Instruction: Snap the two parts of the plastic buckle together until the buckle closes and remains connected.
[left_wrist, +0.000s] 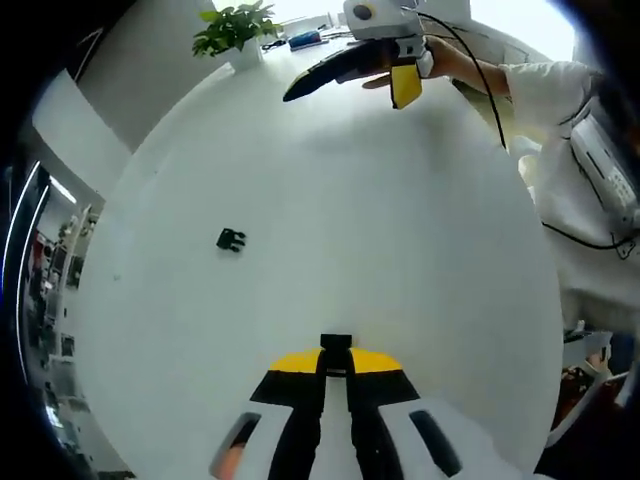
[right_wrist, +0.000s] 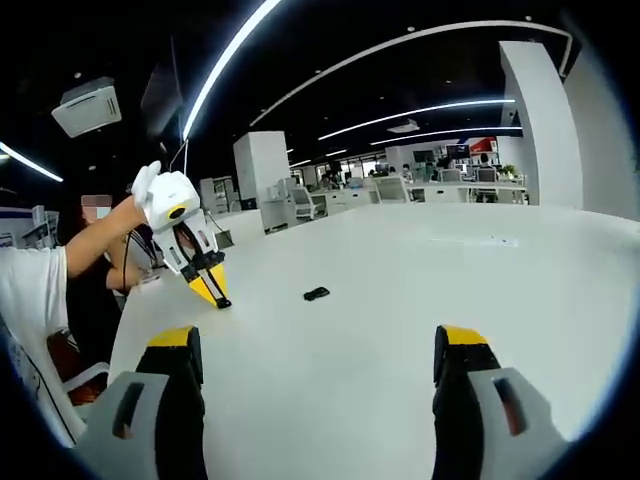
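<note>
One buckle half (left_wrist: 231, 240) is seen lying on the white table (left_wrist: 400, 250), left of the left gripper (left_wrist: 336, 345) — its jaws pinched on the other half (left_wrist: 336, 342). The right gripper (right_wrist: 318, 355) is held above the table, jaws spread wide.

Small black buckle part (left_wrist: 231, 240) loose on white table, other part (left_wrist: 335, 342) pinched at left gripper tips
</note>
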